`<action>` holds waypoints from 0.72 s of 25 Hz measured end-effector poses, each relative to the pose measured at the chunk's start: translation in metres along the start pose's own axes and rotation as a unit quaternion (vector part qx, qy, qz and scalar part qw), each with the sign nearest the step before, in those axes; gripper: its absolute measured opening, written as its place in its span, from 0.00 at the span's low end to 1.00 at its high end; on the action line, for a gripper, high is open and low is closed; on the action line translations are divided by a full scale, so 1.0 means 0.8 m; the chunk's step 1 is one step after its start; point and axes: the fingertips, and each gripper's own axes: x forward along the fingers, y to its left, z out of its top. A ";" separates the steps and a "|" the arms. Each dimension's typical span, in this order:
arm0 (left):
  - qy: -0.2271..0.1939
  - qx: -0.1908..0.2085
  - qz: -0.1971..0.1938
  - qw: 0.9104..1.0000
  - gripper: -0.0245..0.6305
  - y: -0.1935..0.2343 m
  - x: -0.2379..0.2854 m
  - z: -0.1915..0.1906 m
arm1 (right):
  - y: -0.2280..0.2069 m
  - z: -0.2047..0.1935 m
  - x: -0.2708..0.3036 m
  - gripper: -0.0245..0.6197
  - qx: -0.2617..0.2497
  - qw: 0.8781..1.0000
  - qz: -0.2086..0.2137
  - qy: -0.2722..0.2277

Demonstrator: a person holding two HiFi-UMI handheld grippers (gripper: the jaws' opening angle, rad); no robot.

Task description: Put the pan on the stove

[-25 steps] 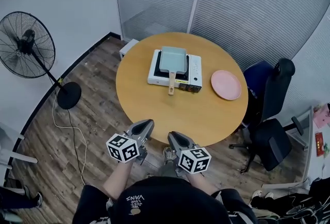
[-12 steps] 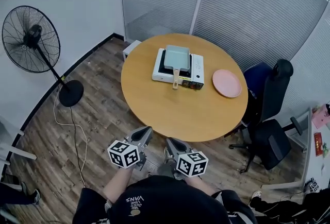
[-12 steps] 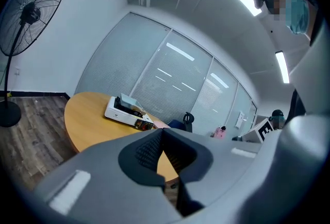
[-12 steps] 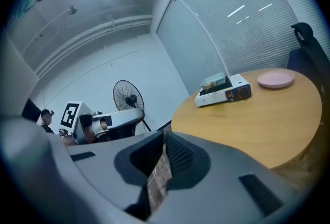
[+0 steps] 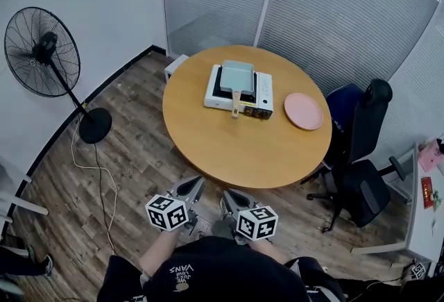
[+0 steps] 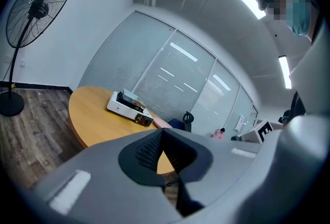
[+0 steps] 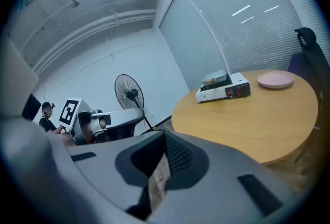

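While both grippers hung low in front of the person, over the wooden floor (image 5: 118, 162) and short of the round tabletop (image 5: 243, 148), the pan (image 5: 238, 74) sat on the white stove (image 5: 260, 94) at the far side of that tabletop. Its wooden handle (image 5: 236, 105) pointed back toward the person and reached past the stove's near edge. 1 pink plate (image 5: 303, 111) lay to the right of the stove, close by but apart from it. The left gripper (image 5: 197, 185) had its fingers (image 6: 93, 171) pressed together on nothing. The right gripper (image 5: 227, 195) was closing its fingers (image 7: 232, 166) until they met, with nothing between them. Both were well apart from the pan. 1 standing fan (image 5: 41, 51) stood at the left, and 1 dark office chair (image 5: 357, 155) at the right of the tabletop.
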 end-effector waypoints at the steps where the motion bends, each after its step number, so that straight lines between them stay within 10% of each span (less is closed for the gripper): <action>1: 0.001 -0.003 -0.001 1.000 0.05 0.000 0.000 -0.002 | 0.000 0.000 0.000 0.06 -0.001 1.000 0.000 -0.002; 18: 0.017 -0.011 -0.002 1.000 0.05 0.007 0.008 -0.010 | -0.004 0.000 0.005 0.06 -0.001 1.000 0.004 0.002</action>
